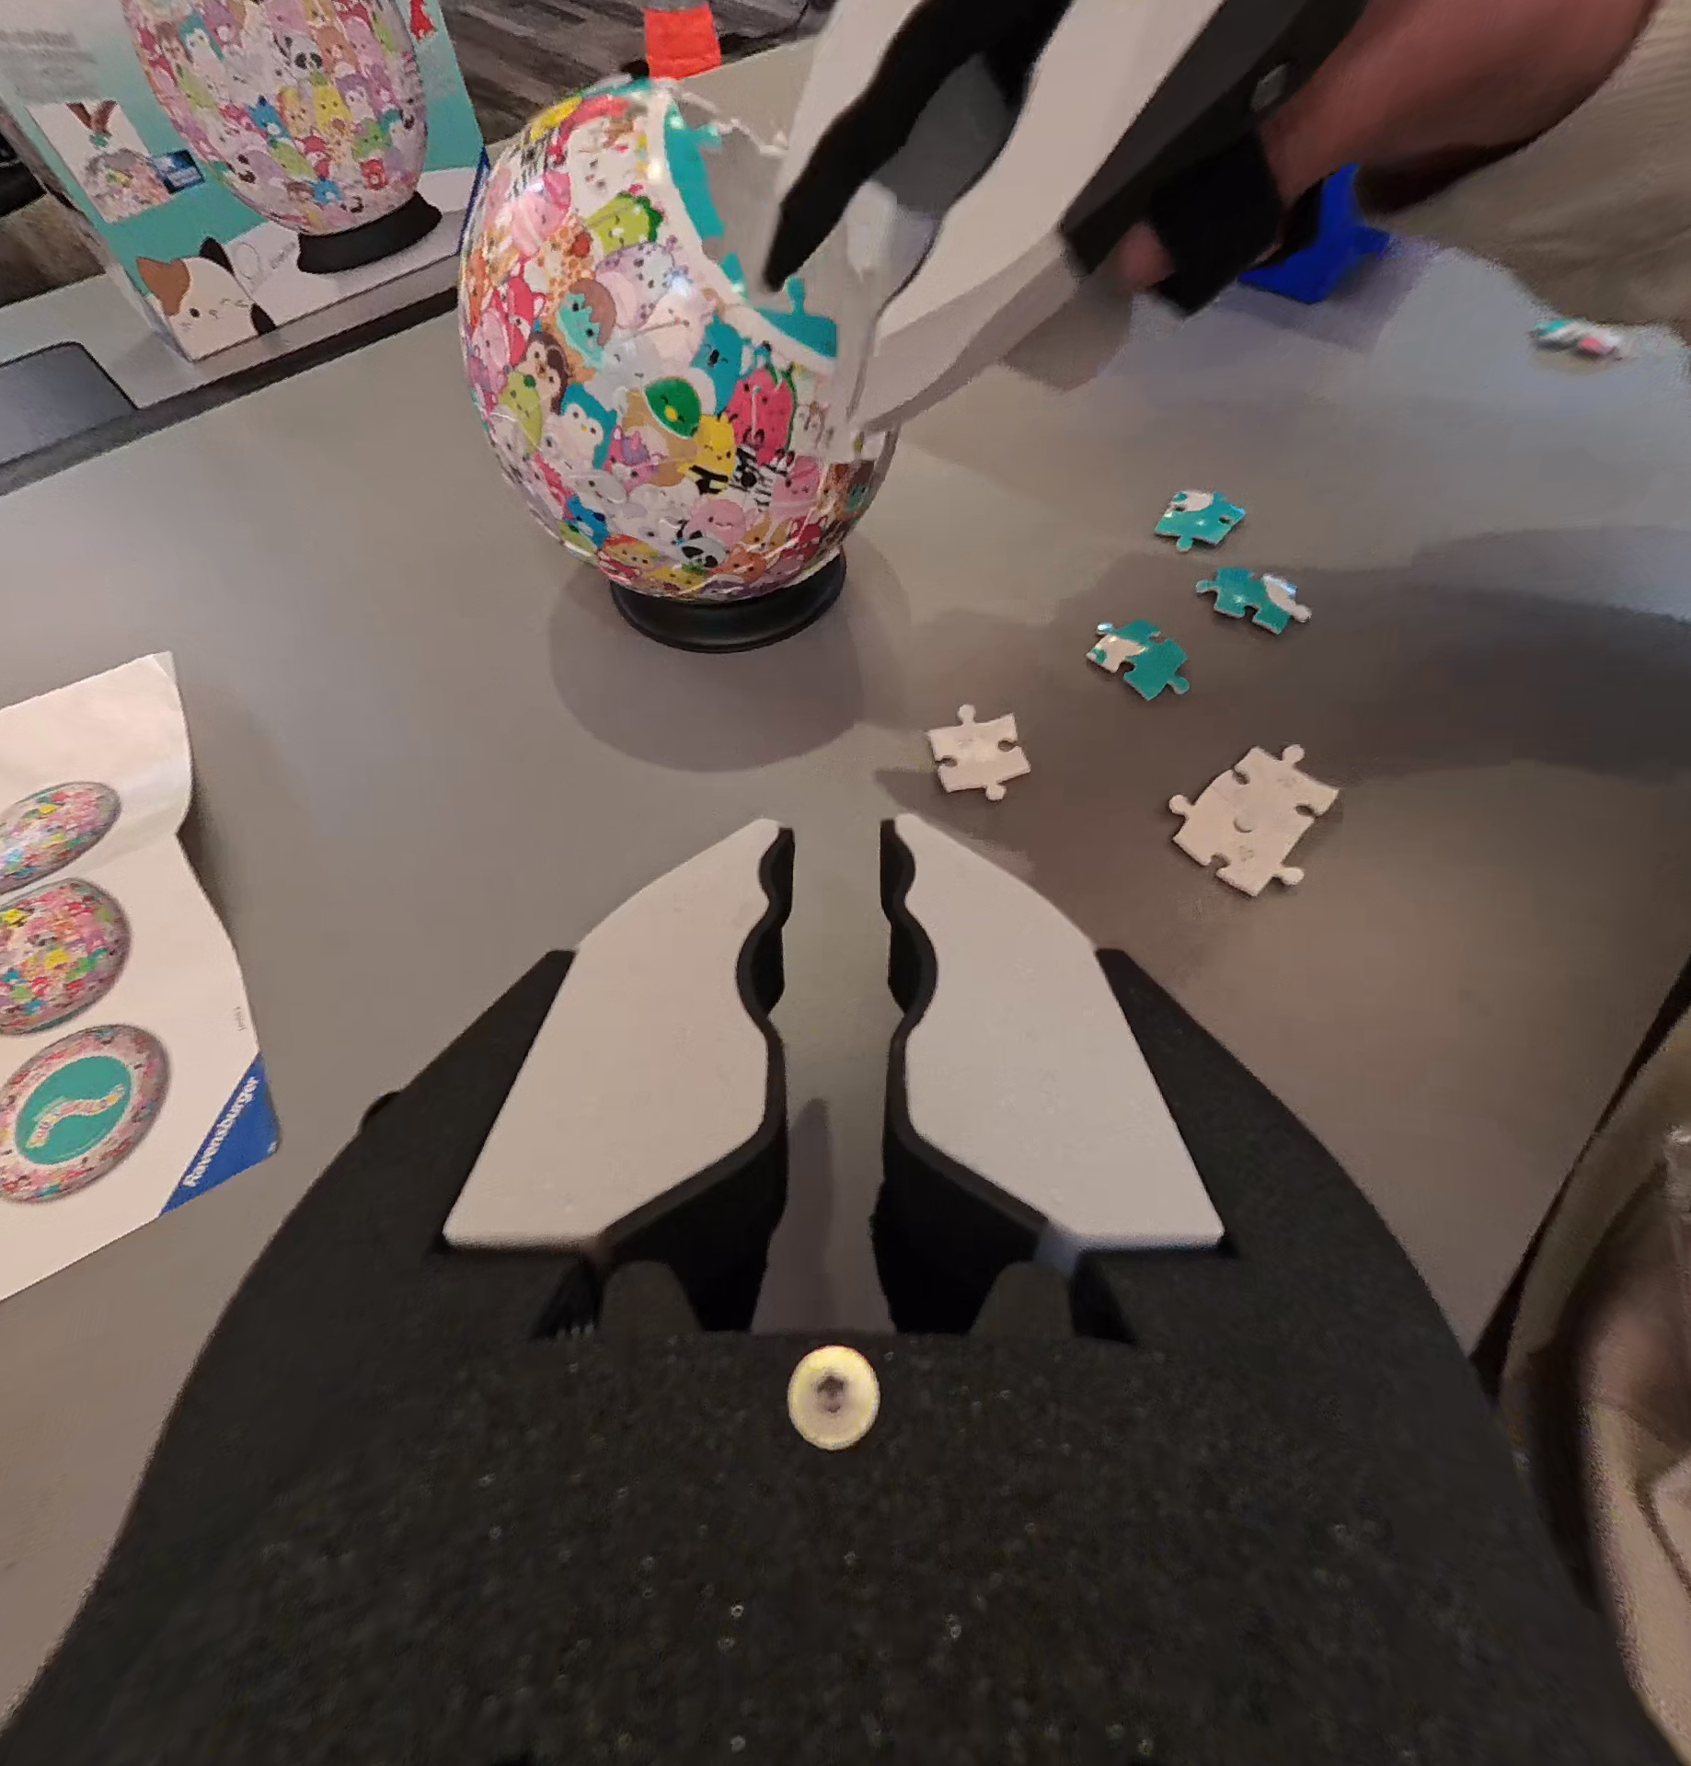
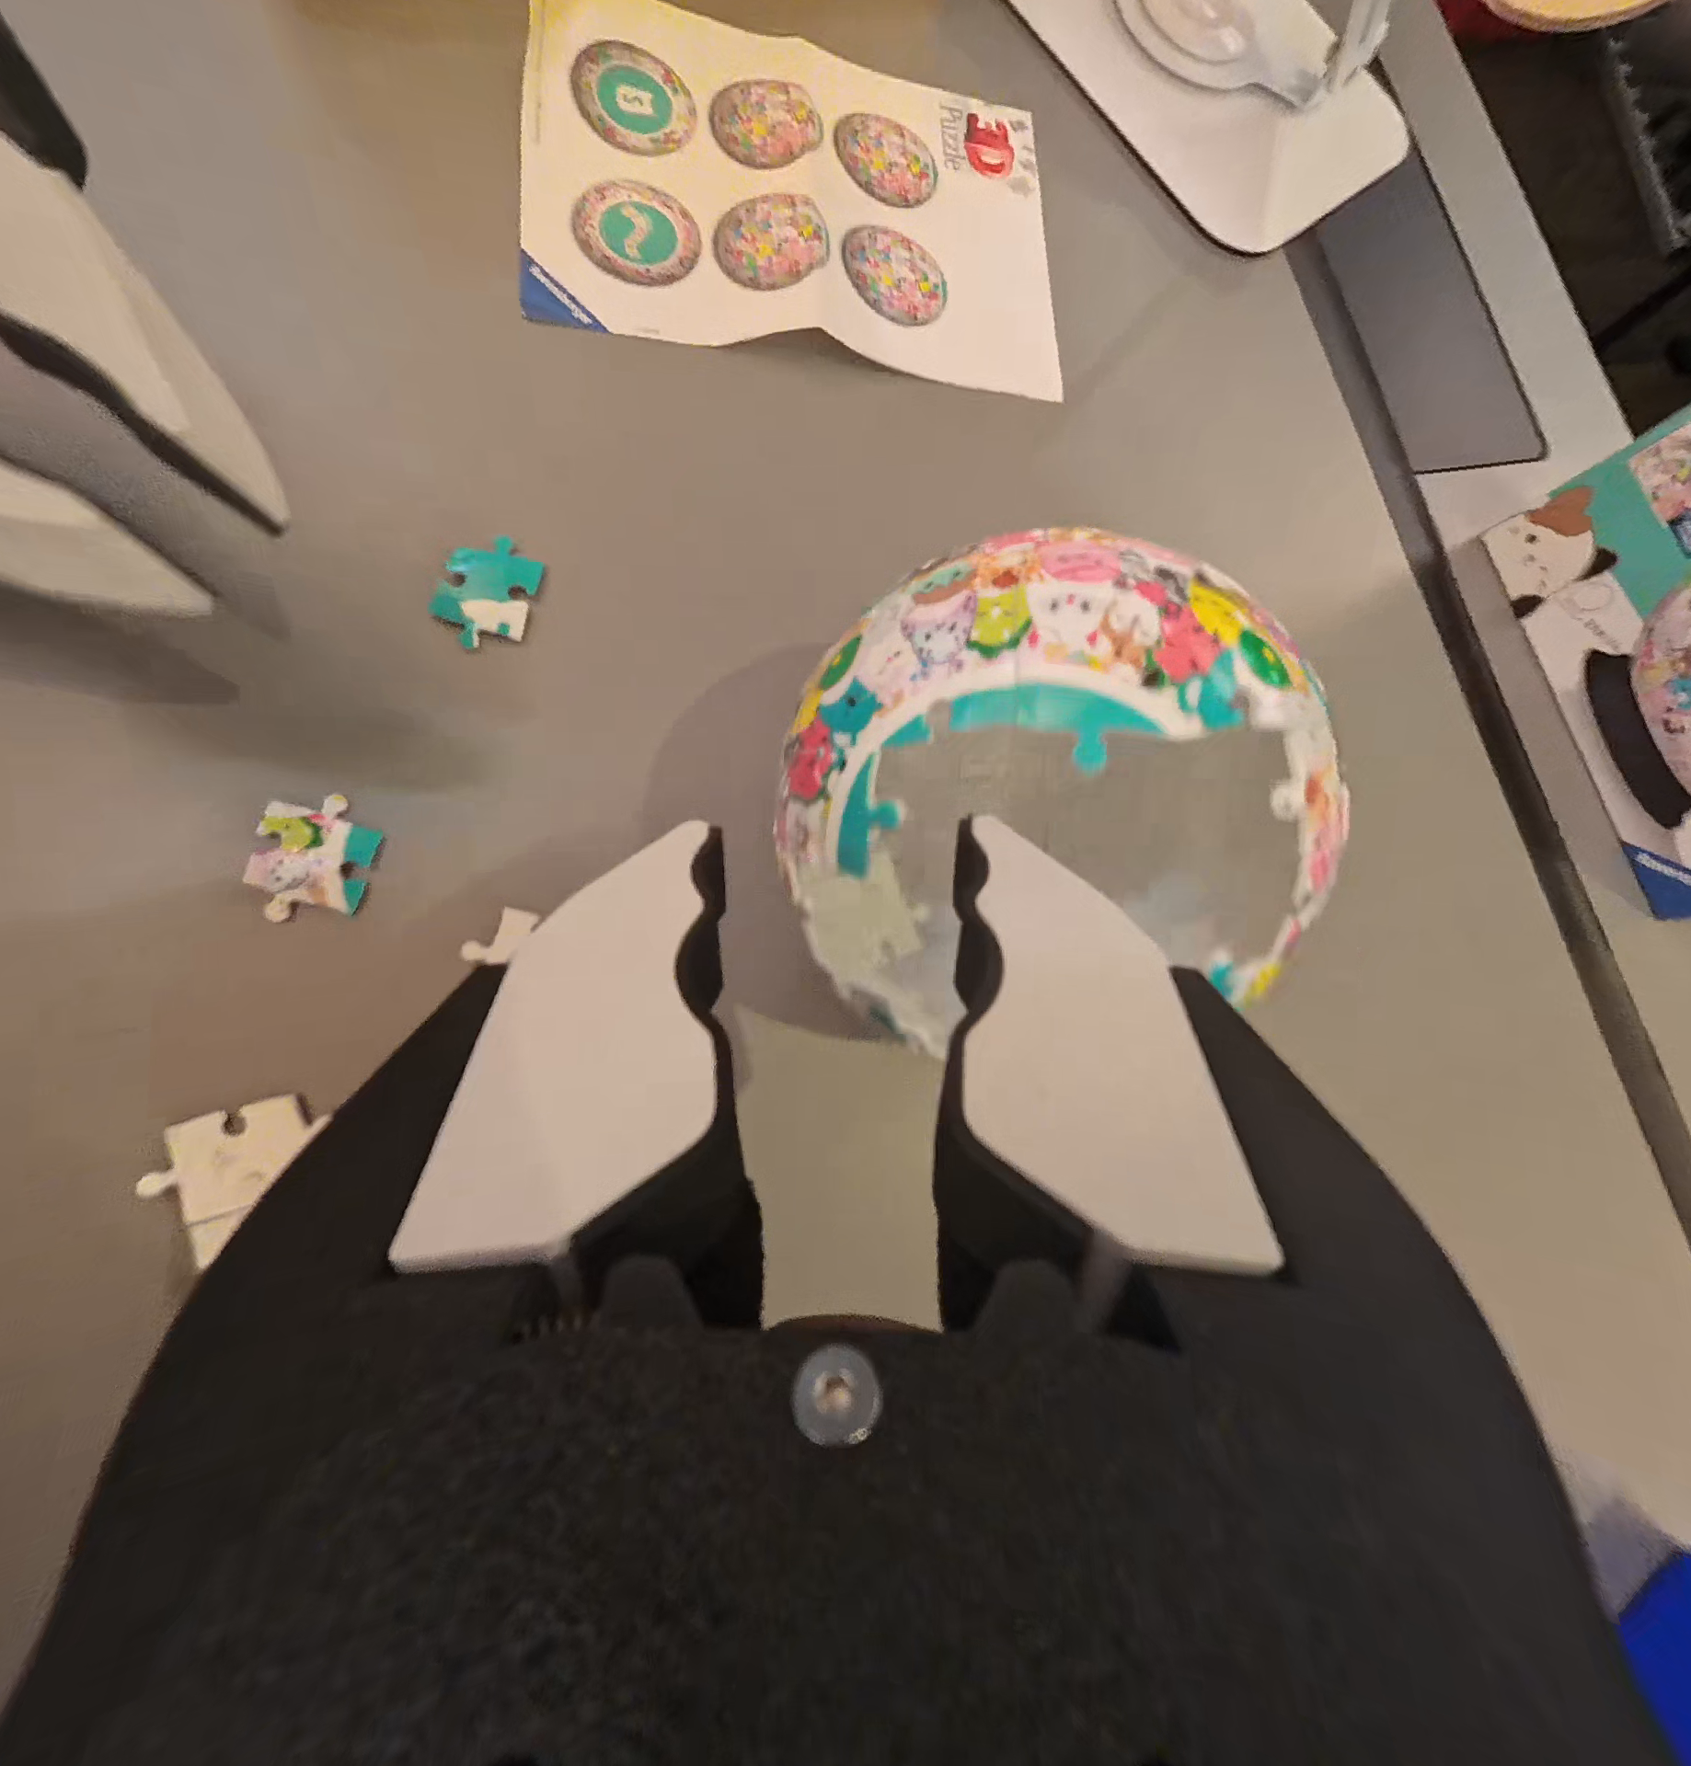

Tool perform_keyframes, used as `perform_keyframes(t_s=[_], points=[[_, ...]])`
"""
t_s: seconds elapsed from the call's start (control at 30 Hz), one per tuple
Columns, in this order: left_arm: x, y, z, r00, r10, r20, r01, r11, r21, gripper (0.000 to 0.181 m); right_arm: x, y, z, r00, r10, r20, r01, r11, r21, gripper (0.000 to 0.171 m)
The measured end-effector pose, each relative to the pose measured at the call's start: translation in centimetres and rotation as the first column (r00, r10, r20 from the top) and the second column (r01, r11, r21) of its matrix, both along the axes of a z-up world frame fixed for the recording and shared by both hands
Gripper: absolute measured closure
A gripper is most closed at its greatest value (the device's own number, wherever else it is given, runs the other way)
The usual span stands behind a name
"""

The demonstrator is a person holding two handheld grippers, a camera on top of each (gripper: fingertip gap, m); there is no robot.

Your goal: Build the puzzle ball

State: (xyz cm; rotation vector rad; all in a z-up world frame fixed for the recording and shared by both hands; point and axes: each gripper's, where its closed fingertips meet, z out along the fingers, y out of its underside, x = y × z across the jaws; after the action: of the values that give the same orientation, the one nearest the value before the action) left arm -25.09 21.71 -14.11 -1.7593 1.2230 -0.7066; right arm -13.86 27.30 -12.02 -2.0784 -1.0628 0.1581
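The puzzle ball point(image 1: 631, 382) stands on a black ring stand point(image 1: 727, 612) on the grey table; it is colourful, with a gap edged in teal at its upper right. My right gripper point(image 1: 818, 344) is open and empty, its tips at that gap. In the right wrist view the right gripper point(image 2: 840, 841) hovers over the ball point(image 2: 1062, 621). My left gripper point(image 1: 837, 831) is empty above the table in front of the ball, jaws a narrow gap apart. Loose pieces lie to the right: three teal pieces point(image 1: 1140, 657) and white face-down pieces point(image 1: 1253, 817).
The puzzle box point(image 1: 249, 143) stands behind the ball at the left. An instruction sheet point(image 1: 77, 956) lies at the left. In the right wrist view a teal piece point(image 2: 488, 591) and a colourful piece point(image 2: 311, 855) lie left of the ball, below my left gripper point(image 2: 106, 382).
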Motion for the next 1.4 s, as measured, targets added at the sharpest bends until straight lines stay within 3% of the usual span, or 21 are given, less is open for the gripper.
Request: perform_keyframes(t_s=[0.1,0.17,0.37,0.47,0.57,0.77,0.93,1.03,1.27,1.4], points=[[-0.4,0.4,-0.9,0.999,0.008,-0.044,-0.007,1.000,0.025,0.163,1.2,-3.2,0.9,0.996,-0.048,-0.081,0.049,0.999,0.018,0.126],[-0.3,-0.1,-1.4,0.998,-0.017,-0.055,0.017,1.000,0.002,0.160,1.3,-5.9,0.9,0.972,-0.085,-0.219,0.087,0.996,-0.004,0.130],[0.4,-1.9,-3.6,0.990,-0.076,-0.118,0.068,0.995,-0.075,0.149,1.5,-12.8,-1.6,0.784,-0.242,-0.572,0.265,0.963,-0.043,0.139],[0.6,-2.9,-5.4,0.974,-0.114,-0.193,0.094,0.989,-0.110,0.140,1.6,-15.0,-1.0,0.771,-0.229,-0.594,0.269,0.963,-0.023,0.142],[1.2,-3.7,-6.3,0.964,-0.146,-0.221,0.119,0.984,-0.133,0.136,2.6,-15.3,-1.3,0.779,-0.257,-0.573,0.292,0.956,-0.032,0.145],[1.8,-4.0,-7.3,0.949,-0.144,-0.279,0.116,0.987,-0.115,0.132,3.1,-15.4,-1.1,0.722,-0.274,-0.636,0.296,0.952,-0.074,0.145],[2.4,-3.8,-7.4,0.951,-0.132,-0.280,0.104,0.988,-0.112,0.149,3.1,-15.4,-1.7,0.747,-0.276,-0.605,0.289,0.954,-0.078,0.144],[2.7,-4.0,-7.4,0.950,-0.135,-0.282,0.109,0.988,-0.108,0.150,2.3,-15.4,-2.1,0.763,-0.263,-0.590,0.266,0.960,-0.083,0.144],[3.4,-4.3,-6.3,0.959,-0.135,-0.251,0.134,0.991,-0.021,0.154,0.6,-15.0,-2.9,0.770,-0.237,-0.593,0.206,0.971,-0.122,0.144],[4.4,-3.9,-2.9,0.981,-0.112,-0.159,0.132,0.984,0.121,0.155,-0.5,-14.7,-2.5,0.742,-0.208,-0.637,0.119,0.976,-0.180,0.142]])
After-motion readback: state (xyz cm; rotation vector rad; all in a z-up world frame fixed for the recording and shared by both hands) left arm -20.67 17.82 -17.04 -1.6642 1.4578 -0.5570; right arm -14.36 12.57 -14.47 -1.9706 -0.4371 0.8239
